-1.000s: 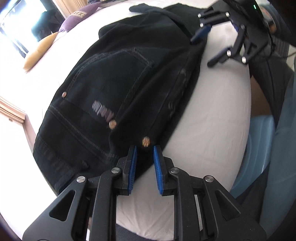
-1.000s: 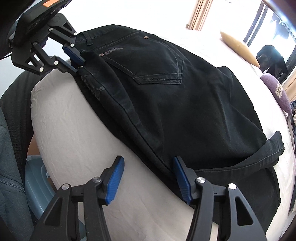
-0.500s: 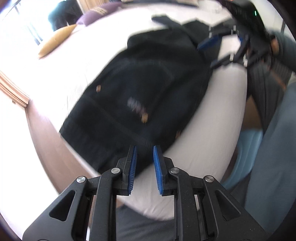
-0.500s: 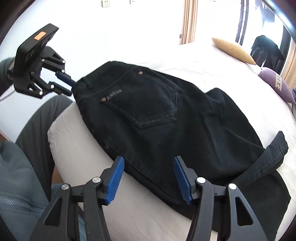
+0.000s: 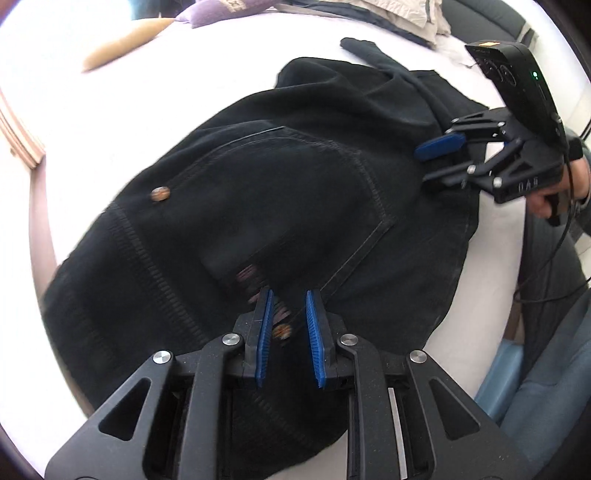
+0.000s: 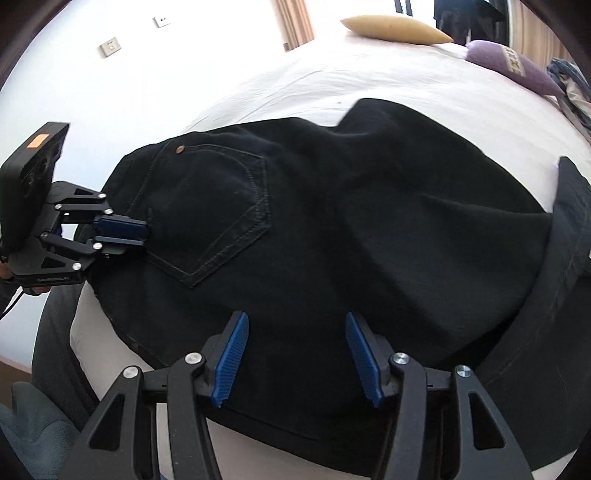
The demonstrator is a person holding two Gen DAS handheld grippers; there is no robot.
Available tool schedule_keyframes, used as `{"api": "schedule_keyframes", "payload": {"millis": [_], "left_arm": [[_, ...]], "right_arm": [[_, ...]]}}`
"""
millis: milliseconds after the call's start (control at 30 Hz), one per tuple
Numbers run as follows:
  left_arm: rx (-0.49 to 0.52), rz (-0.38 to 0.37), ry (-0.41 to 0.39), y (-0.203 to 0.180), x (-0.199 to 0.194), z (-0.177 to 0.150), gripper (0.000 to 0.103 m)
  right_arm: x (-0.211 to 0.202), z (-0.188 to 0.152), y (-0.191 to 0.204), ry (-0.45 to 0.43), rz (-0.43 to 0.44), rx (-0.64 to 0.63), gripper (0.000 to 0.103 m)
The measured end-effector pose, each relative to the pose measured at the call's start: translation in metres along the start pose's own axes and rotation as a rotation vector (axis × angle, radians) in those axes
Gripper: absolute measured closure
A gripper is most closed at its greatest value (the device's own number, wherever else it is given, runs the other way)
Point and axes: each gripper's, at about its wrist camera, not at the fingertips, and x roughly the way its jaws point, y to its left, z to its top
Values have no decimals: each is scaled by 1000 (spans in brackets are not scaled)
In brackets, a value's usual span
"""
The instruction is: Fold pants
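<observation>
Black jeans (image 5: pixel 280 206) lie folded on a white bed, back pocket up; they also show in the right wrist view (image 6: pixel 332 229). My left gripper (image 5: pixel 288 325) hovers over the waistband end near a copper rivet, its jaws a narrow gap apart with no cloth between them. It shows in the right wrist view (image 6: pixel 144 236) at the waistband's near corner. My right gripper (image 6: pixel 295 354) is wide open over the near edge of the jeans, holding nothing. It shows in the left wrist view (image 5: pixel 443 158) at the far edge of the cloth.
The white bed (image 6: pixel 369 81) carries a tan pillow (image 6: pixel 395 27), a purple cushion (image 6: pixel 509 62) and a heap of clothes (image 5: pixel 399 14) at the far side. The person's legs (image 6: pixel 55 332) and a light blue object (image 5: pixel 498 373) are beside the bed's edge.
Both grippers have moved in over the jeans after pulling back. The left gripper now sits above the waistband; the right is over the near edge. Jaw openings are unchanged.
</observation>
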Motion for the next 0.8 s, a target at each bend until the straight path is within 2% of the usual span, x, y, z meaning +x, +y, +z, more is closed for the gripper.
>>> {"api": "schedule_keyframes", "payload": {"millis": [33,100,167,233,300,367,433,500,533,567,600,633,667,733,800], "left_arm": [[-19,17,-1,5,-4,4,85],[-51,-29,-53,4,-18,22,85],[-58,-48,-110,-3,-23,51,85],[-68,-44,-143,-14,-16,79,85],[-92,-49,-125,-16,11,102,85],[-123,-28,-66,-15,48,117,85],[-154,-8,-30,-15,73,115,85],[-203,-41,-67,-10,75,111,85],[-228,-58,-75,-6,77,108,85],[-246,-71,-82,-2,75,104,85],[-257,-78,-86,-1,75,105,85],[-262,-78,-84,-2,76,109,85],[-259,-72,-81,-3,76,112,85],[-244,-46,-81,-9,78,121,85],[-230,-18,-80,-17,78,123,85]], "right_arm": [[-5,0,-2,-3,-10,20,45],[-19,8,-1,-52,51,39,45],[-28,26,6,-105,120,29,43],[-23,48,11,-118,135,26,40],[-2,64,5,-78,190,64,40],[24,76,-16,-17,222,149,40],[38,87,-37,-21,237,222,48],[43,97,-62,-30,261,316,68],[40,102,-75,-49,245,357,68],[35,105,-84,-84,167,378,65],[24,109,-94,-131,62,392,56],[13,111,-103,-171,3,419,54],[5,113,-110,-190,18,452,54],[-5,113,-108,-198,170,458,54],[-3,112,-71,-175,264,361,47]]}}
